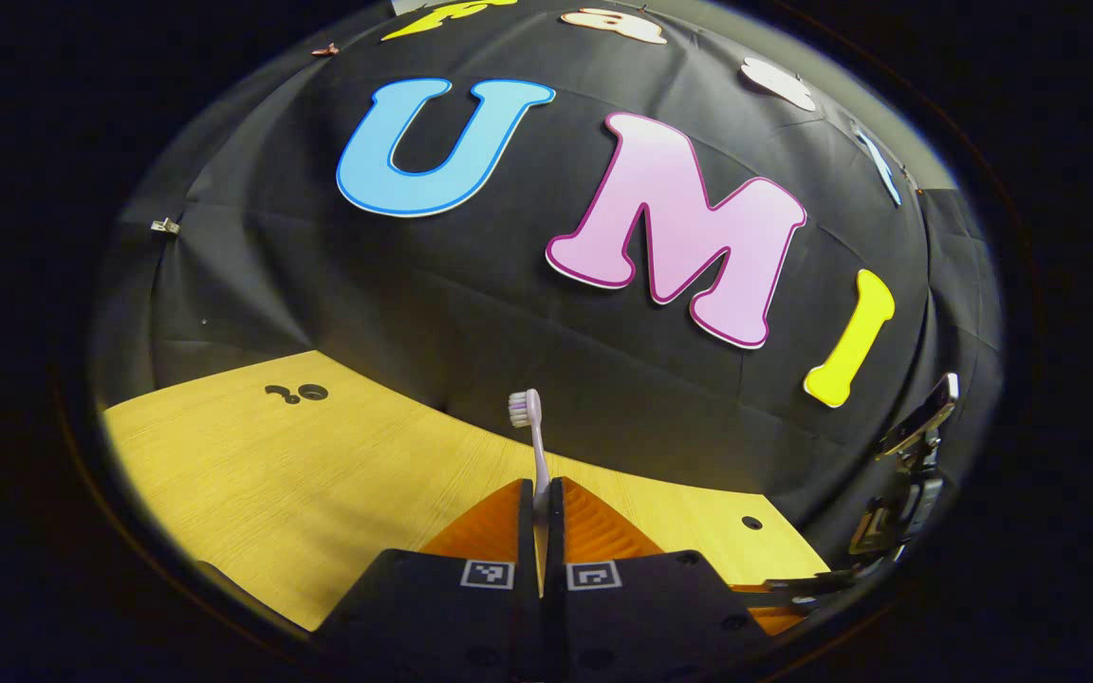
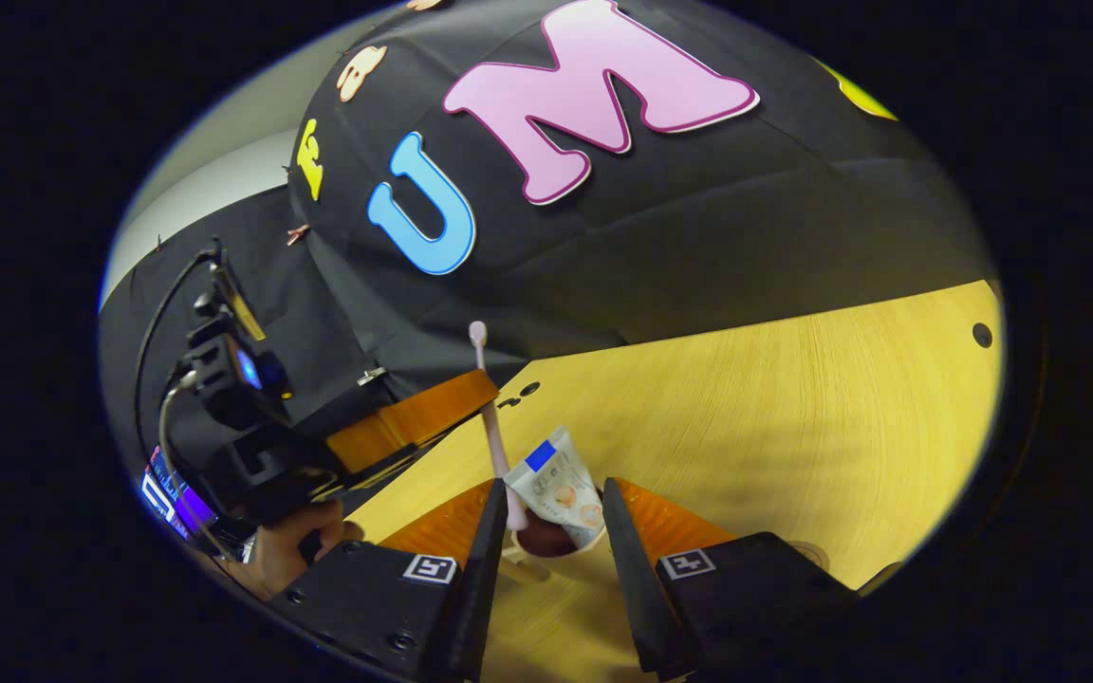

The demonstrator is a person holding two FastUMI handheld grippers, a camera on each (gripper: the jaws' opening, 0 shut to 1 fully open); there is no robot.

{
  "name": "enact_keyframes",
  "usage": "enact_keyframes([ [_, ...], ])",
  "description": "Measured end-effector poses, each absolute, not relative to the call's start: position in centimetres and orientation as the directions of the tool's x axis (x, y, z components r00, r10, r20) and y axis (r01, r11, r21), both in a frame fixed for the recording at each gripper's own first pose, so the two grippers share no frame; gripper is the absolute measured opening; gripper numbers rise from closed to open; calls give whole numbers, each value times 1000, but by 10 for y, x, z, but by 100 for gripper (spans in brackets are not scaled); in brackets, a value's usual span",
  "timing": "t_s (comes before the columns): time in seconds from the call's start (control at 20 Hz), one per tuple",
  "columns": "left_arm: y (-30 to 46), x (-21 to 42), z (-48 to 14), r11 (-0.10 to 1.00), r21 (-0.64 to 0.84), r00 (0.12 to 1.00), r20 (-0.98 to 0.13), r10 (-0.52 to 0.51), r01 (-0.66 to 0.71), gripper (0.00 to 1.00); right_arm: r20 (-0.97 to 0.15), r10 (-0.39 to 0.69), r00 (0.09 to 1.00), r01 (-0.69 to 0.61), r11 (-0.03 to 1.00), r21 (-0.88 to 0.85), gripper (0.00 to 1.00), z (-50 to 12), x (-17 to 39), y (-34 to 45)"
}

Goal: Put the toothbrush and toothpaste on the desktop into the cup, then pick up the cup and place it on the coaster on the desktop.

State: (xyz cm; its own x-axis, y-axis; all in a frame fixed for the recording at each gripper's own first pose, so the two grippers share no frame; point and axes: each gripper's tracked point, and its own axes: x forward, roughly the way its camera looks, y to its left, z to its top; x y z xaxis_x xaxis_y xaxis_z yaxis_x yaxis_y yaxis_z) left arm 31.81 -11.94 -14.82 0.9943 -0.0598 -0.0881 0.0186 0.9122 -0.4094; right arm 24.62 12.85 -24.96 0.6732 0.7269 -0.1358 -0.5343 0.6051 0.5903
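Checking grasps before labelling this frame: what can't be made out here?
Left gripper view: the lower handle of the toothbrush, hidden inside the shut left claw.
Right gripper view: where the toothbrush ends inside the cup, hidden by the toothpaste.
Right gripper view: whether the right claw presses on the cup; the claw itself covers the cup's sides.

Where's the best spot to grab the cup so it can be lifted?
Grip the cup on its round wall under the rim, coming level from the side. The toothbrush and toothpaste stick up out of its top, blocking that way. The right gripper straddles it.
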Motion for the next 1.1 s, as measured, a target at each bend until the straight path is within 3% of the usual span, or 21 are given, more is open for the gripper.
enact_keyframes([
  [0.05, -121, 320, -151, 915, -402, 994, -91, -58, 17, 6, -138, 728, 672, -539, 608, 583, 53, -249, 240, 122],
  [0.1, -121, 320, -153, 919, -393, 994, -94, -59, 17, 6, -142, 728, 671, -540, 611, 579, 64, -249, 235, 116],
  [0.65, -142, 316, -164, 984, -171, 997, -39, -61, 53, 6, -266, 653, 709, -437, 703, 561, 64, -284, 195, 54],
  [1.1, -167, 299, -176, 983, -132, 987, -79, -139, 128, 12, -301, 567, 767, -354, 764, 539, 64, -289, 189, 18],
])
